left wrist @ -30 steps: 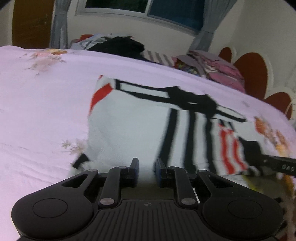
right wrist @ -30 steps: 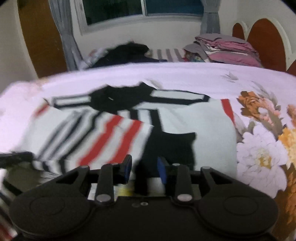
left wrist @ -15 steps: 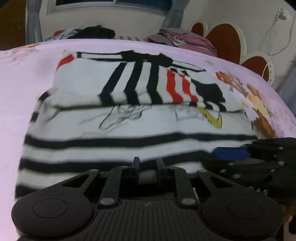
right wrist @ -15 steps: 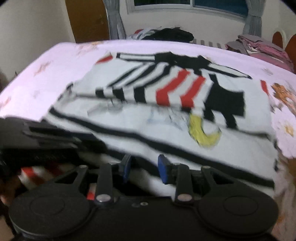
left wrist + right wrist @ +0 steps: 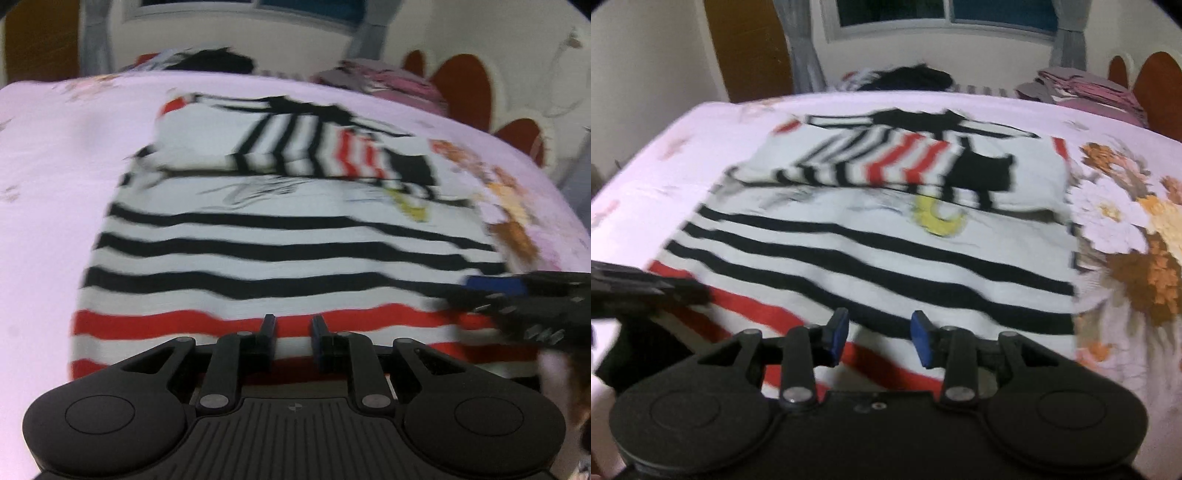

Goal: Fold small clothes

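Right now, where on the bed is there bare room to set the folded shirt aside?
Bare pink bedsheet lies left of the striped black, white and red shirt. A narrower floral strip lies to its right. The far edge is crowded with the dark clothes pile and folded pink laundry.

Both wrist cameras sit low at the bed's (image 5: 44, 177) near edge, looking along their fingers toward the window wall. The left view looks from the left, the right from the right; both share the striped shirt (image 5: 288, 243) (image 5: 871, 236), close below.

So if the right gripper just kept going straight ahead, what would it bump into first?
Probably the striped shirt: the open right gripper points low over its hem, though depth is unclear.
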A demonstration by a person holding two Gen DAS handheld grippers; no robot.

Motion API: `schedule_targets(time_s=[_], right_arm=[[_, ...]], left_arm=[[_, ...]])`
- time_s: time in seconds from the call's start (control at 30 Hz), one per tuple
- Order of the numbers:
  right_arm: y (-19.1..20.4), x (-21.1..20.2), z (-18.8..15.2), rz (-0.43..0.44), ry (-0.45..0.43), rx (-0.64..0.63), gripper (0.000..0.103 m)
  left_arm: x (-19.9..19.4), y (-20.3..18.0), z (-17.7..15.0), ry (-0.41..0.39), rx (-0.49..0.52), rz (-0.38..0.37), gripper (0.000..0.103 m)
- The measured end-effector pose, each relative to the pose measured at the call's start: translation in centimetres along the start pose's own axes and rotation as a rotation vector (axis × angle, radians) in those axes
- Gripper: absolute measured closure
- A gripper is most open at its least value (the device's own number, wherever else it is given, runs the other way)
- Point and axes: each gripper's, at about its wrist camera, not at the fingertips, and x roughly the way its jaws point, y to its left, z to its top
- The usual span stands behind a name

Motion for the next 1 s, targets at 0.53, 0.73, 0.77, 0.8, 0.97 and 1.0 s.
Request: schedule_targets(time_s=[0.53, 0.73, 0.77, 0.8, 0.97, 1.0], right_arm=[[1.4, -5.3, -7.9, -0.259, 0.048, 0.144, 0.063], [3.4, -6.5, -9.2, -0.29, 0.04, 0.16, 0.053], [3.5, -6.5, -9.5, -0.302, 0.05, 0.166, 0.053], [3.4, -6.6, -10.0, -0.316, 0.055, 0.178, 0.053], [3.3, -8.0, -11.0, -0.366, 0.032, 0.221, 0.053], [3.0, -8.3, -11.2, -0.368, 0.029, 0.24, 0.051]], left_arm=[[-4.0, 4.9, -5.3, 0.05, 0.009, -0.096, 0.085], [-6.8, 7.8, -7.0, 0.022, -0.039, -0.068, 0.054], [-7.0, 8.3, -7.3, 0.017, -0.051, -0.059, 0.04], [-7.2, 8.8, -7.5, 0.006, -0.058, -0.054, 0.04], [-7.3, 10.6, -8.7, 0.034, -0.085, -0.065, 0.04], [-7.3, 10.8, -8.9, 0.038, -0.098, -0.078, 0.04]])
